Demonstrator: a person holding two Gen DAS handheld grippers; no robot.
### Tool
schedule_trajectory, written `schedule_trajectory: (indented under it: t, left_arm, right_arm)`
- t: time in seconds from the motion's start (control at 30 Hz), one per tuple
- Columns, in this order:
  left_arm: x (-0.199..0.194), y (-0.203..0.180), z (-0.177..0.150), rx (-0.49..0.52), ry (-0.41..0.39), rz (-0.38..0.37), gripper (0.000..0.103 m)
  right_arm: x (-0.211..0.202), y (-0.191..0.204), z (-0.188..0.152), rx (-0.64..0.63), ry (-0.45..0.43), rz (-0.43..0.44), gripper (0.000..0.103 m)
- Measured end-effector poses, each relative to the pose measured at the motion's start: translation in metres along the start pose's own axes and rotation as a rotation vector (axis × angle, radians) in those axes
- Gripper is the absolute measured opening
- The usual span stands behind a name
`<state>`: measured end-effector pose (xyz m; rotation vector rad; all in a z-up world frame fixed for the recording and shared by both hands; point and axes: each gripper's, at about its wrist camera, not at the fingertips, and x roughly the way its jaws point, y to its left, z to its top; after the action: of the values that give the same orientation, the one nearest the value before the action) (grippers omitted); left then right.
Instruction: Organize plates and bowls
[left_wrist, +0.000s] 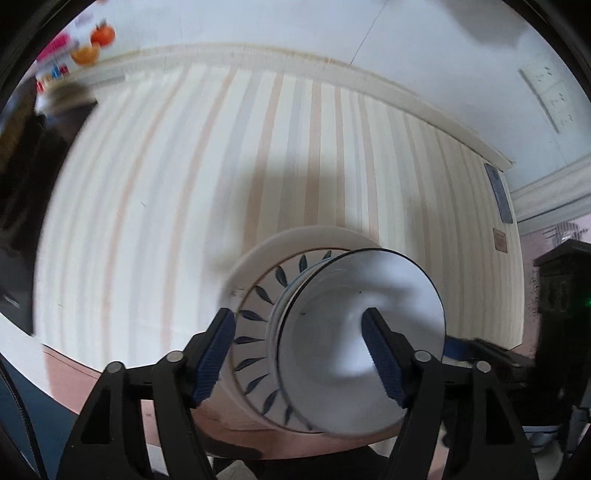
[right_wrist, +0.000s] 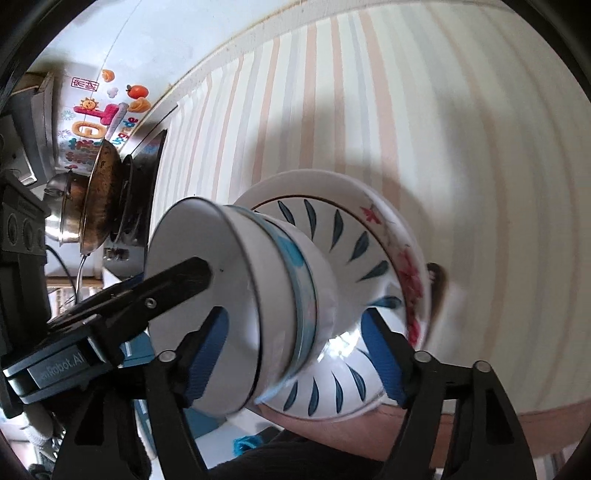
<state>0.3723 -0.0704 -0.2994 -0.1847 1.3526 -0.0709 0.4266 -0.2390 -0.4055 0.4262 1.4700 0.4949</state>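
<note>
Nearest: left tool and right tool, both spread, pads seemingly clear of the crockery though blur hinders. Next: nested bowls atop stacked plates on striped tabletop. Step: stack apparently released. Next move: withdraw straight, no nudging.

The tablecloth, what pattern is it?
Cream tablecloth with pale peach and grey-blue stripes; clearest in the left wrist view.
</note>
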Motion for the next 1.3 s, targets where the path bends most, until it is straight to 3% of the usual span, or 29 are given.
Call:
schedule_trajectory:
  t: [0.07, 0.1, 0.2, 0.43, 0.73, 0.93, 1.1, 1.3]
  left_arm:
    - [-0.012, 0.002, -0.005, 0.018, -0.033, 0.014, 0.074]
    - [-0.018, 0.003, -0.008, 0.025, -0.046, 0.024, 0.084]
    - [-0.04, 0.007, -0.02, 0.048, -0.109, 0.052, 0.098]
    - [-0.084, 0.012, -0.046, 0.077, -0.225, 0.063, 0.098]
    - [-0.154, 0.009, -0.094, 0.09, -0.382, 0.085, 0.098]
    - [-0.194, 0.01, -0.137, 0.075, -0.467, 0.099, 0.098]
    - [-0.224, 0.002, -0.185, 0.097, -0.538, 0.155, 0.098]
    - [-0.251, -0.004, -0.244, 0.086, -0.576, 0.183, 0.098]
  right_arm:
    - [-0.016, 0.007, -0.009, -0.014, -0.043, -0.046, 0.085]
    - [-0.024, 0.01, -0.014, -0.02, -0.066, -0.068, 0.088]
    - [-0.05, 0.021, -0.029, -0.024, -0.149, -0.149, 0.093]
    - [-0.099, 0.06, -0.069, -0.041, -0.33, -0.273, 0.096]
    - [-0.153, 0.111, -0.141, -0.094, -0.48, -0.317, 0.097]
    - [-0.19, 0.133, -0.198, -0.137, -0.567, -0.339, 0.098]
    - [-0.215, 0.145, -0.248, -0.172, -0.624, -0.35, 0.098]
    - [-0.236, 0.148, -0.303, -0.194, -0.659, -0.354, 0.098]
